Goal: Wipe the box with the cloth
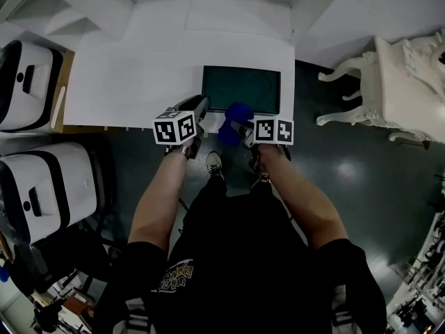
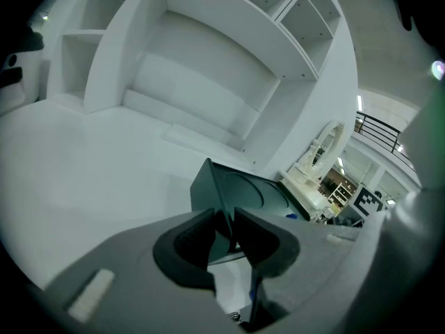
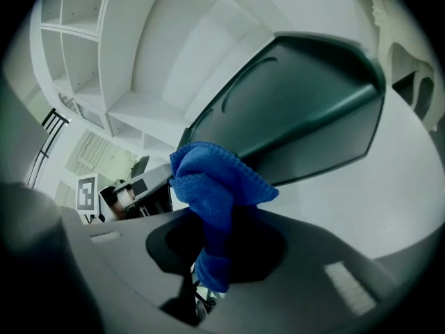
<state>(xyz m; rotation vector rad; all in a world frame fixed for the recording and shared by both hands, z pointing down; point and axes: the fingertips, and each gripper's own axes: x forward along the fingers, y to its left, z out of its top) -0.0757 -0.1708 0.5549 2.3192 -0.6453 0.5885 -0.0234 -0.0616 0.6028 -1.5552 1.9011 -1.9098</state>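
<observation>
A flat dark green box [image 1: 241, 89] lies near the front edge of the white table [image 1: 132, 82]. My left gripper [image 1: 201, 109] is at its front left corner; in the left gripper view the box [image 2: 245, 193] has its near corner wall pinched between the shut jaws of that gripper [image 2: 231, 229]. My right gripper [image 1: 240, 126] is at the box's front edge, shut on a bunched blue cloth [image 1: 237, 114]. In the right gripper view the cloth [image 3: 212, 179] sticks up from this gripper [image 3: 215, 236], against the near side of the box [image 3: 306, 117].
White shelving [image 2: 208, 68] rises behind the table. Two white and black cases [image 1: 31, 82] [image 1: 49, 186] stand at the left. An ornate white piece of furniture [image 1: 403, 82] stands on the dark floor at the right. The person's shoes [image 1: 214, 163] are below the table edge.
</observation>
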